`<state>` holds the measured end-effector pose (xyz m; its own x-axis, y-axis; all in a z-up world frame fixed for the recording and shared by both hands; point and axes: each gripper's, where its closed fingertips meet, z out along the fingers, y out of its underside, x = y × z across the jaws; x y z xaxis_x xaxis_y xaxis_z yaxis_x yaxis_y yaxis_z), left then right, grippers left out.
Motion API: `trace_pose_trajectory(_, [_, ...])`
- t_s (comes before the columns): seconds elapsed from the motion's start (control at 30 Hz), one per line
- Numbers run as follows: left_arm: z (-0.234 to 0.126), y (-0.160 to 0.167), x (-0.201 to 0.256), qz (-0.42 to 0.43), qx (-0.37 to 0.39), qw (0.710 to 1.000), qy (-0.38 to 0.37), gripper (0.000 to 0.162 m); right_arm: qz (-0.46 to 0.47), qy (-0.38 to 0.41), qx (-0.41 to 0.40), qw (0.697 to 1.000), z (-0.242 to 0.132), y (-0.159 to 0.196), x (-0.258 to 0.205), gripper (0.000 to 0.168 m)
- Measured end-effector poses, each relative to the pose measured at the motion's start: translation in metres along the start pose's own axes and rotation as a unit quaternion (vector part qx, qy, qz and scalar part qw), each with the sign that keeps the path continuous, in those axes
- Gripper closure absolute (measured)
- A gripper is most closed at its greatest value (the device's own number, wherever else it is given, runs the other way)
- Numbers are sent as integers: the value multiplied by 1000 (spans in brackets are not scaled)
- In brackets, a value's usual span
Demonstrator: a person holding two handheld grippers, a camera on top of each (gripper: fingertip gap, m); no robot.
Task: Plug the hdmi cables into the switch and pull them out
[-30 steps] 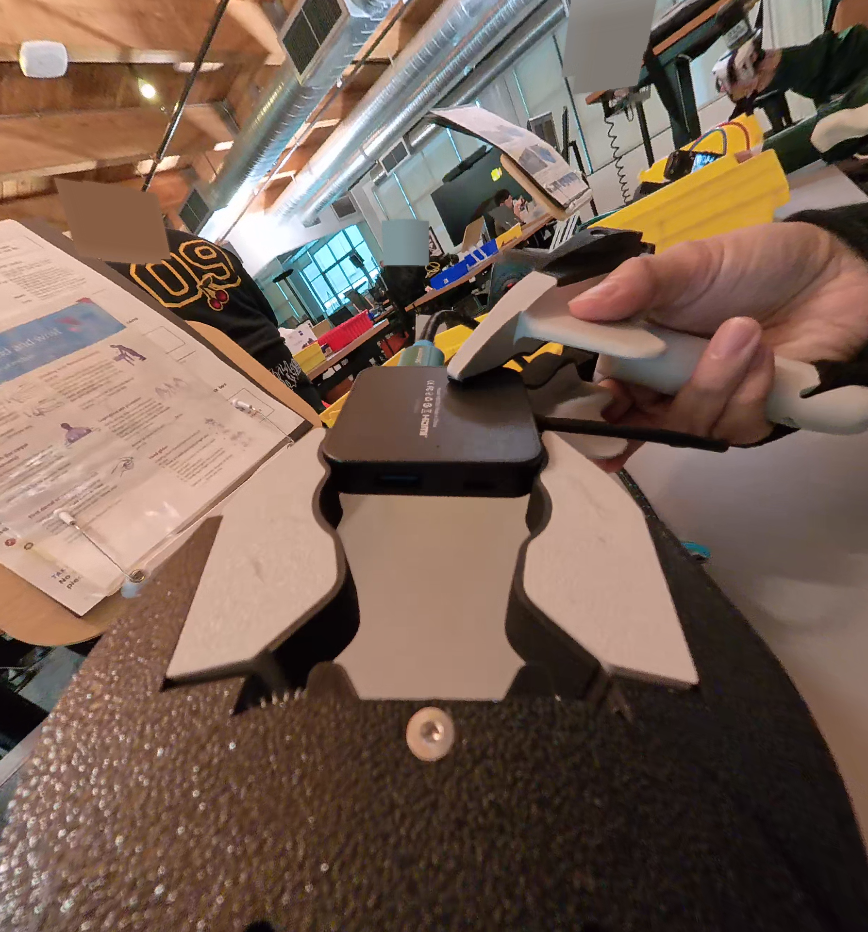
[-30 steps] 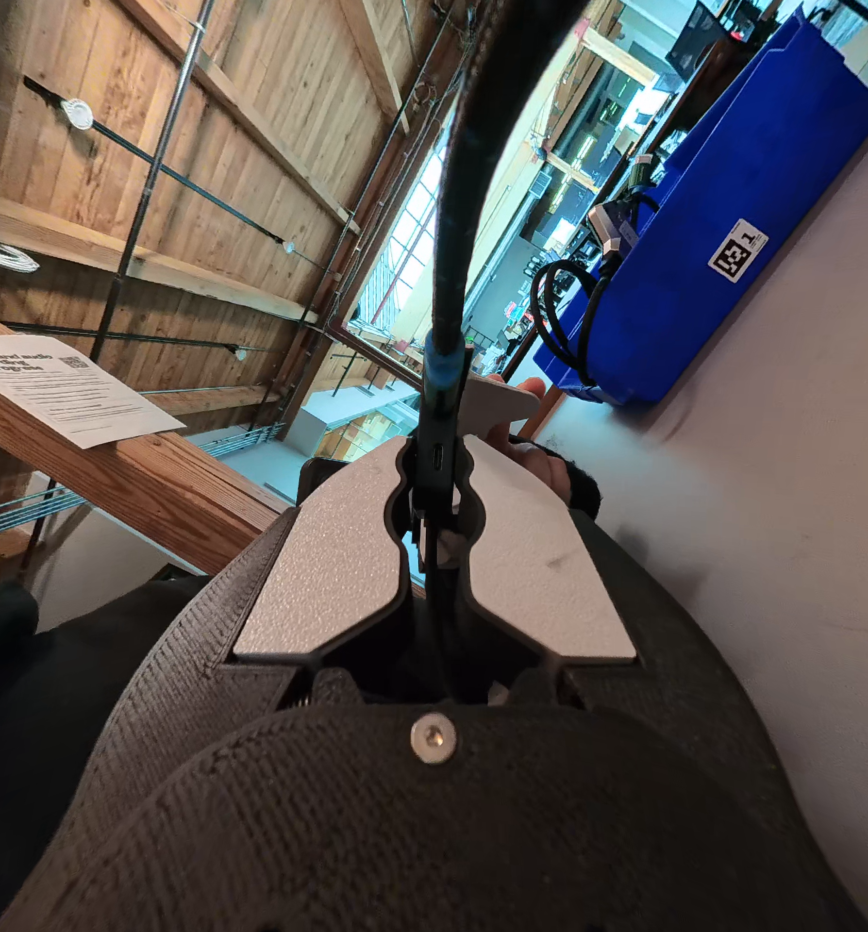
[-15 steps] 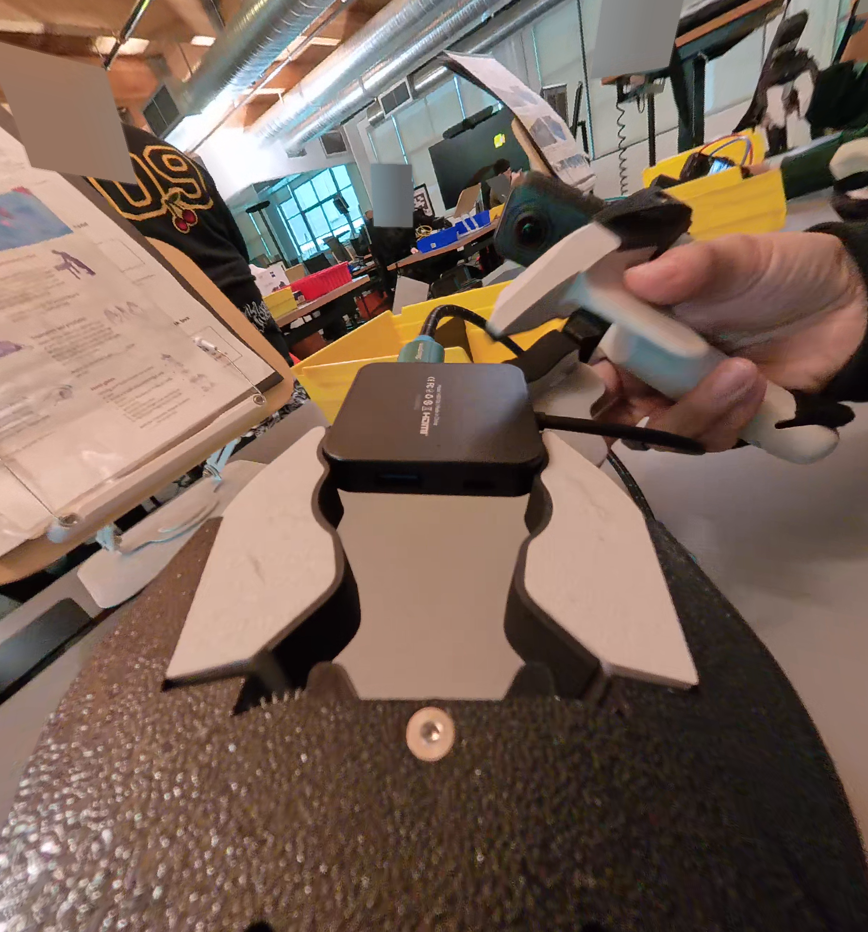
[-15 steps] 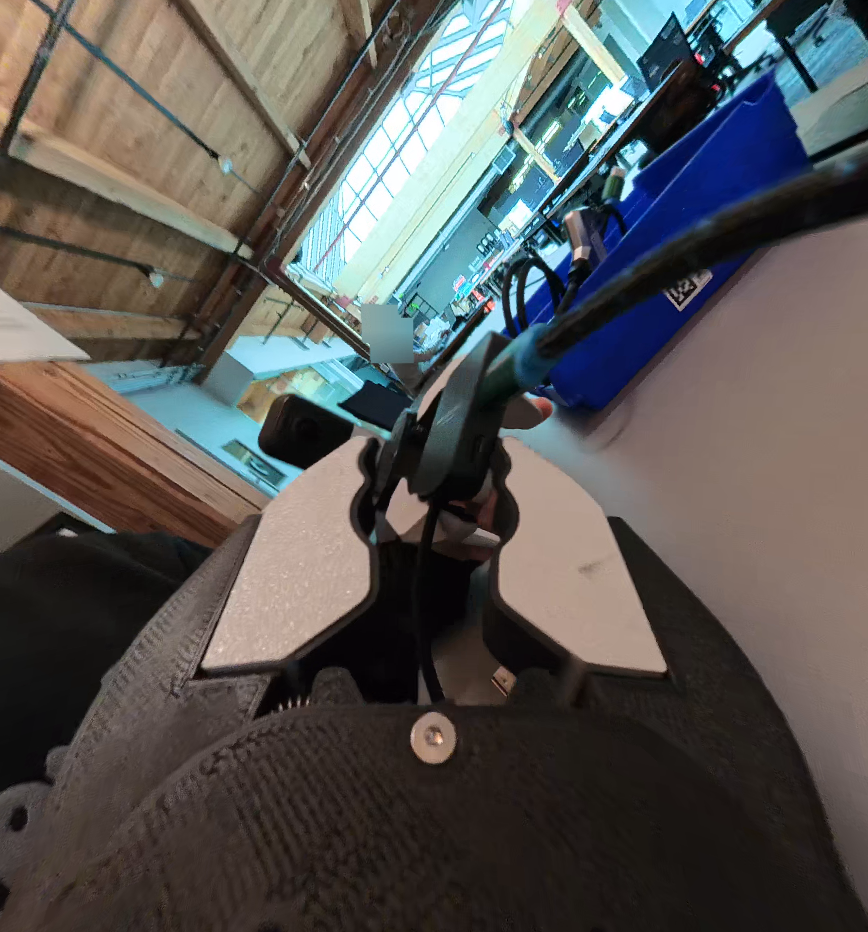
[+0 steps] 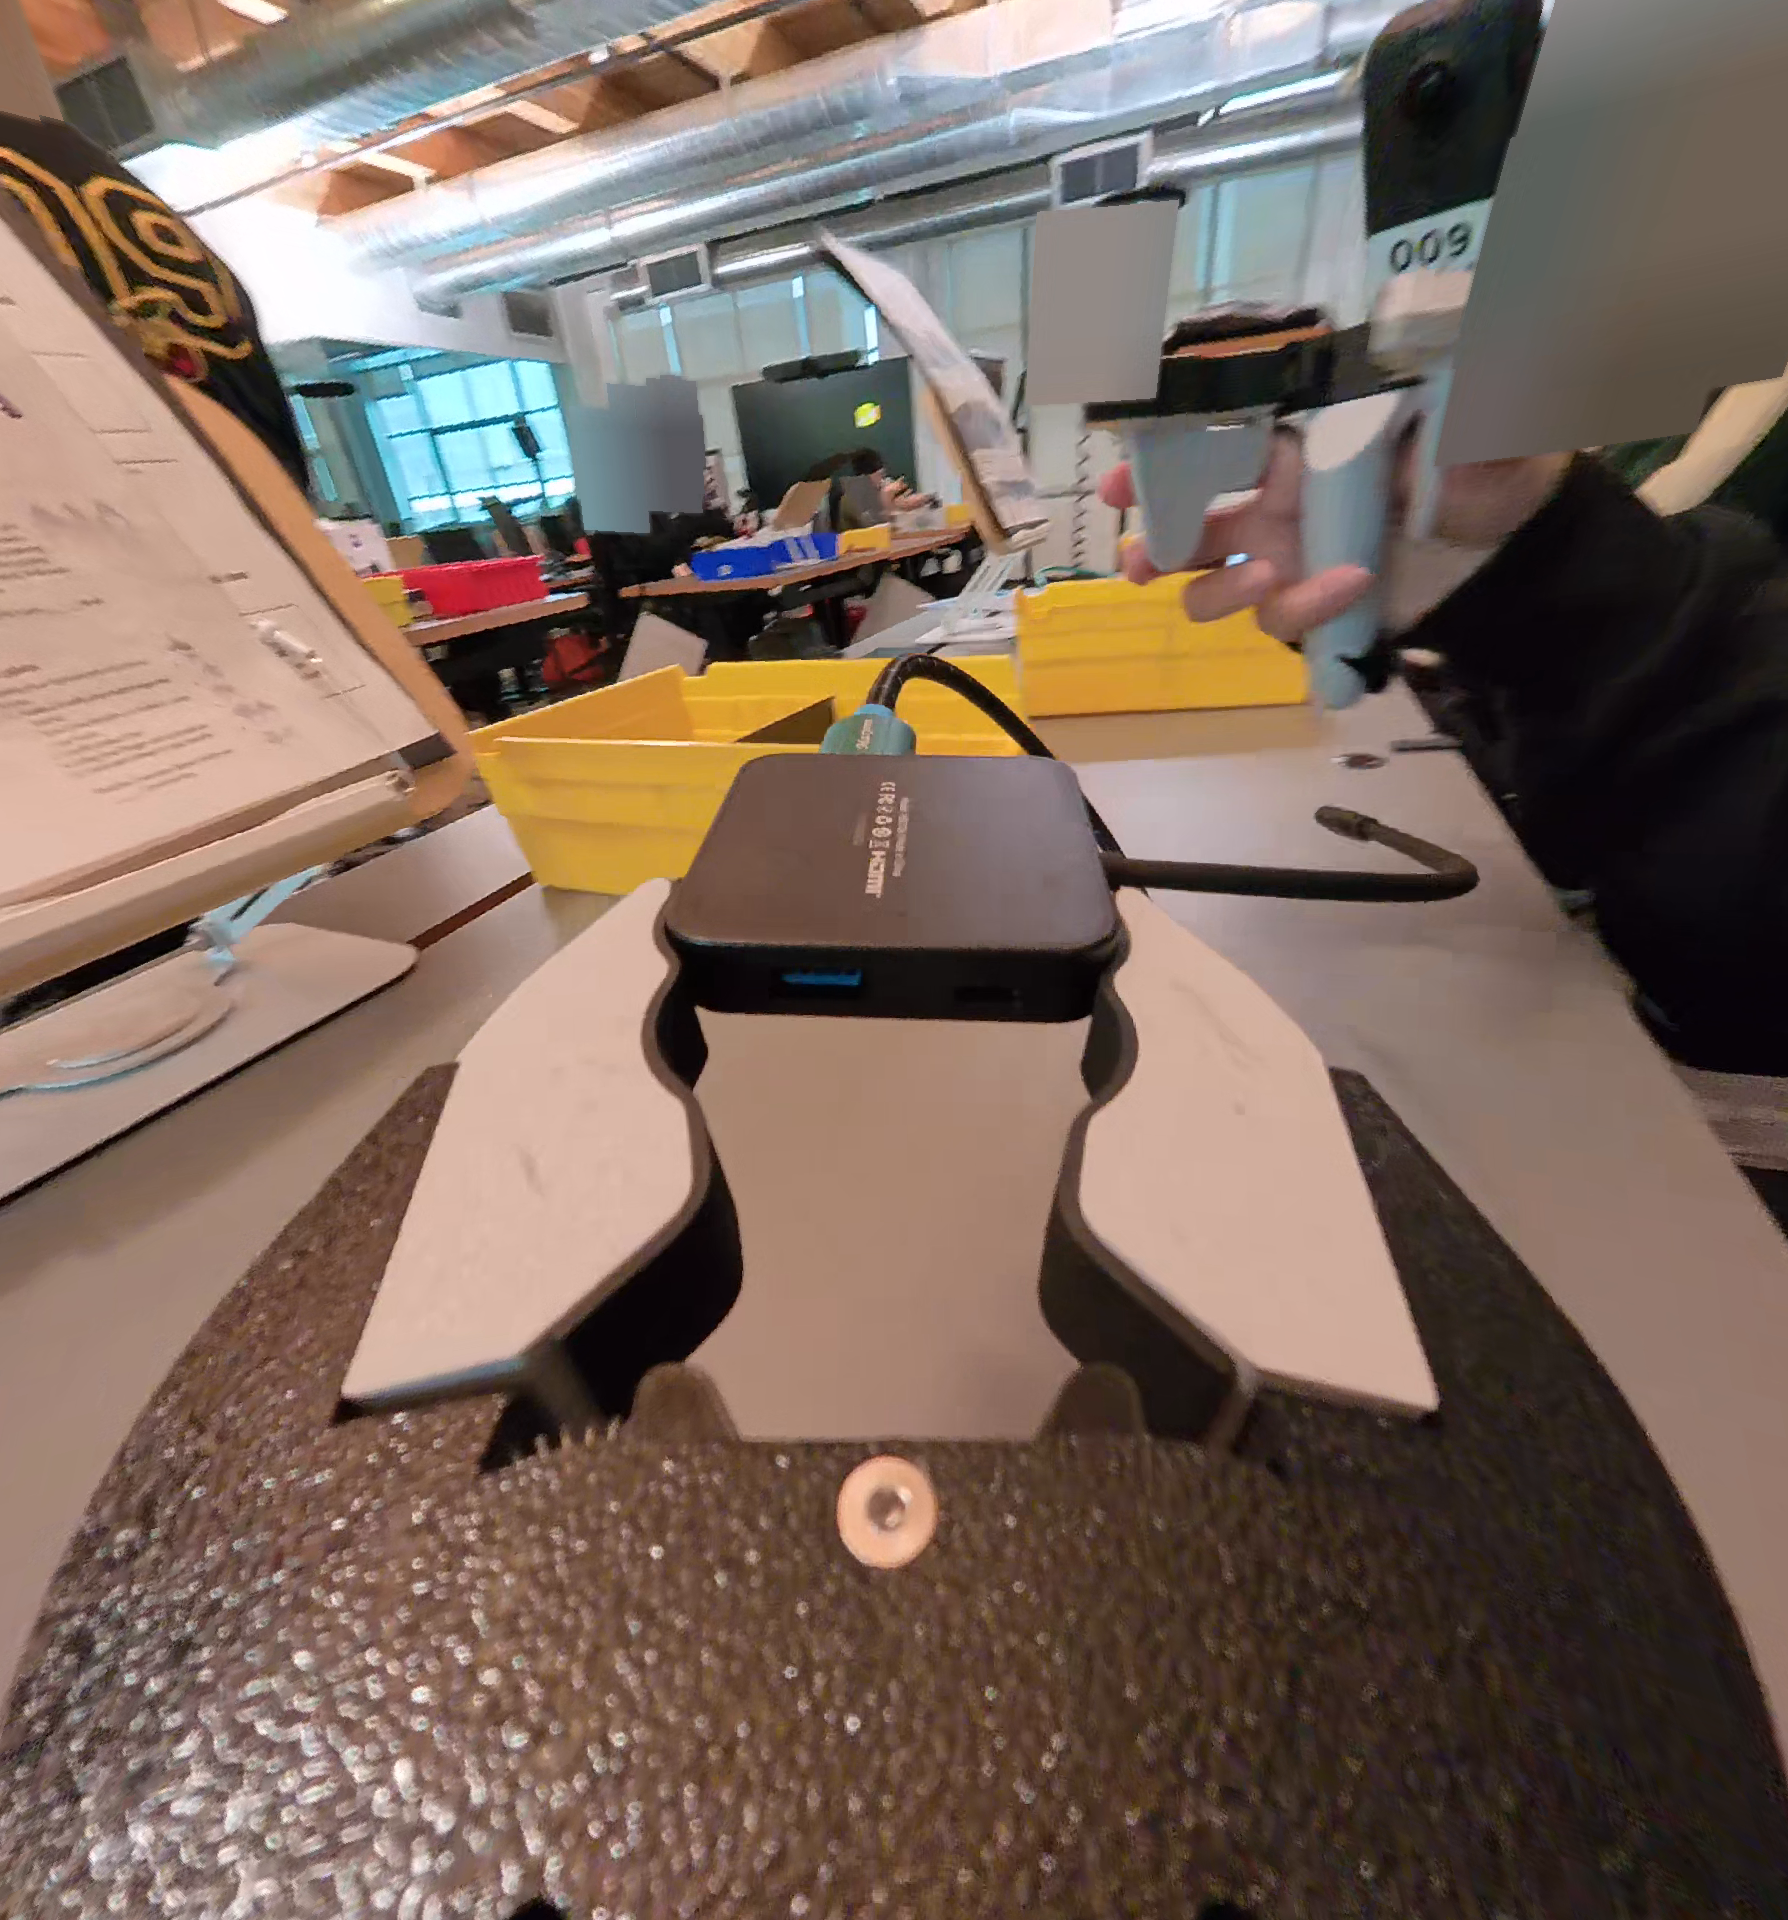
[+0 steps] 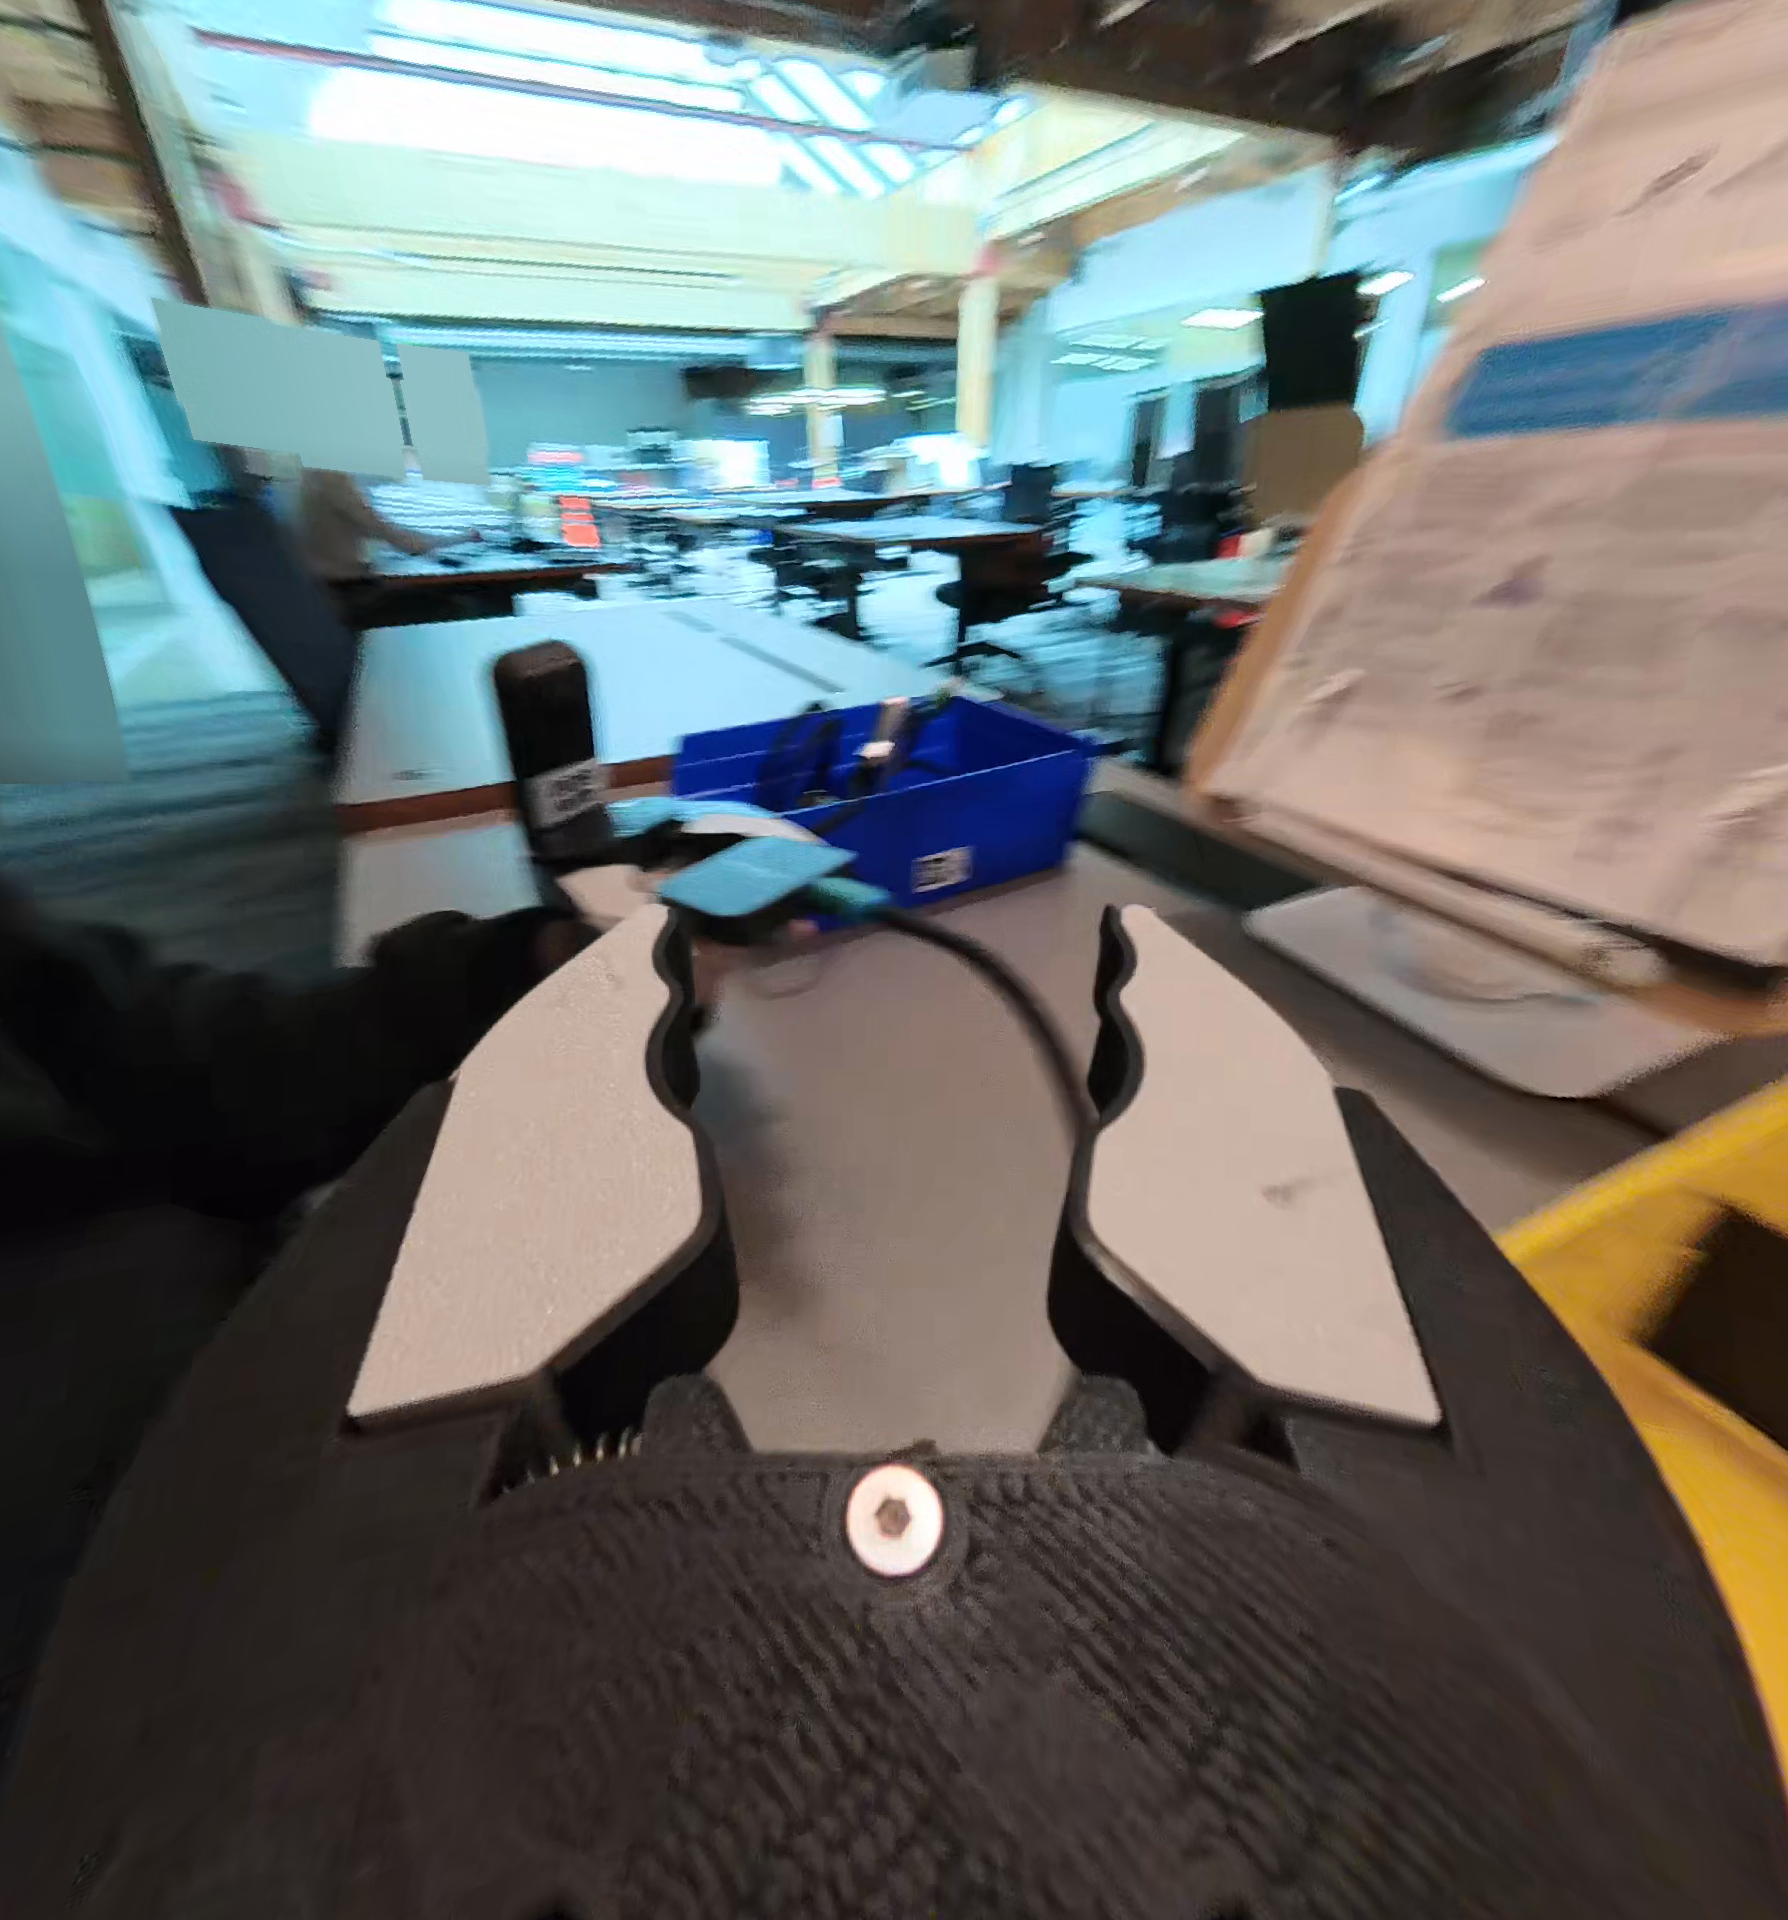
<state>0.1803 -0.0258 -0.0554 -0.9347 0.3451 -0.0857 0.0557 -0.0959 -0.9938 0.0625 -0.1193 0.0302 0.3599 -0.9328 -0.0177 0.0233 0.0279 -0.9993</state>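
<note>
**Left gripper clamps switch, right gripper empty and wide**

Left gripper is closed onto the black switch, fingers pressing both side edges at the tips; switch sits flat, level, port face toward the camera. One hdmi cable with a teal plug is seated in the switch's far edge, cable arcing up and off to the right behind it. A thin black lead exits the switch's right side and lies on the grey table, its end curling up.

Beyond the left gripper's tips: yellow bin. To its left, a tilted document stand.

Right gripper has its fingers spread wide, nothing between them. In the left wrist view it's raised up and to the right, held by a hand. Ahead of its tips: the switch, blurred, with the teal plug and cable curving back toward its right finger. Blue bin farther ahead, yellow bin at right, stand at upper right. This view is motion-blurred.
</note>
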Motion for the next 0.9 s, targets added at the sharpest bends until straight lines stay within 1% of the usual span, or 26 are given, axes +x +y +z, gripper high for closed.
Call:
trace_pose_trajectory(0.07, [-1,-4,9,-20,19,999,36,90,-46,73,9,996,-18,-8,23,82])
trace_pose_trajectory(0.1, [1,-3,12,-25,19,998,48,90,-63,90,9,994,-23,-8,28,80])
trace_pose_trajectory(0.13, [2,-2,16,-24,15,998,58,90,-73,85,2,994,-24,-6,27,82])
trace_pose_trajectory(0.17, [3,0,20,-18,10,997,69,90,-77,60,-14,995,-20,1,19,83])
trace_pose_trajectory(0.23, [7,3,31,-4,0,996,92,90,-94,-5,-55,994,-5,18,-4,82])
trace_pose_trajectory(0.3, [10,6,42,4,-3,993,117,90,-100,-30,-78,991,13,31,-18,83])
trace_pose_trajectory(0.4, [14,10,53,13,-13,990,142,90,-75,-96,-113,986,37,50,-44,93])
trace_pose_trajectory(0.43, [14,11,56,17,-16,989,148,90,-78,-105,-115,985,44,55,-48,94])
trace_pose_trajectory(0.47, [14,12,58,20,-18,988,151,90,-88,-112,-119,983,48,61,-50,99])
trace_pose_trajectory(0.5, [14,13,59,23,-21,988,153,90,-99,-123,-125,980,49,67,-52,108])
trace_pose_trajectory(0.53, [14,14,59,24,-24,987,155,90,-112,-129,-127,977,51,71,-52,124])
trace_pose_trajectory(0.57, [14,15,60,25,-27,987,157,90,-120,-119,-121,978,52,72,-48,135])
trace_pose_trajectory(0.6, [14,15,61,25,-26,986,163,90,-125,-115,-114,979,53,73,-46,139])
trace_pose_trajectory(0.63, [13,13,65,23,-19,985,172,90,-121,-118,-110,979,54,74,-45,139])
trace_pose_trajectory(0.7, [14,9,67,22,-9,984,176,90,-74,-150,-100,981,55,76,-51,137])
trace_pose_trajectory(0.73, [14,10,67,22,-9,984,178,90,-55,-166,-91,980,56,77,-54,133])
trace_pose_trajectory(0.8, [15,11,68,22,-10,984,179,90,-34,-170,-72,982,60,77,-51,119])
trace_pose_trajectory(0.83, [16,11,69,24,-10,984,177,90,-27,-170,-71,982,61,79,-50,127])
trace_pose_trajectory(0.87, [16,11,68,26,-11,984,177,90,-24,-182,-78,980,61,82,-52,139])
trace_pose_trajectory(0.9, [16,12,68,27,-13,984,177,90,-25,-196,-86,977,60,86,-56,141])
